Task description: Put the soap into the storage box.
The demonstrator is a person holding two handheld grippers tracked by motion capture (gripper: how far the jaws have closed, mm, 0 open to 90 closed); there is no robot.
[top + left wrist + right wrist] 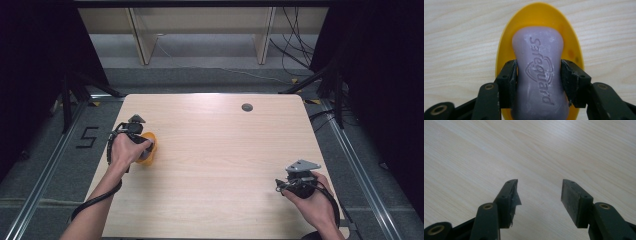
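**Left hand-held gripper clamped on a soap bar in its dish**

In the high view a pale wooden bench [215, 150] carries an orange soap dish [150, 149] near its left edge; the person's left hand [125, 150] holds the left hand-held gripper [142, 150] directly over that dish; the right hand [312, 200] holds the right hand-held gripper [295, 180] near the bench's right front corner, well apart from the dish; a small dark round spot [247, 107] sits toward the far edge of the bench.

In the left gripper view the left hand-held gripper [538, 77] grasps a purple soap bar [537, 62] across its narrow waist, both black pads pressed against its sides; the bar lies lengthwise in the oval soap dish [539, 15], its raised lettering facing up; whether the bar touches the dish bottom cannot be told.

In the right gripper view the right hand-held gripper [539, 195] is released, its jaws spread wide with bare wood grain between them; a torn flap of pad material hangs from the inner face of the jaw at the left of that view.
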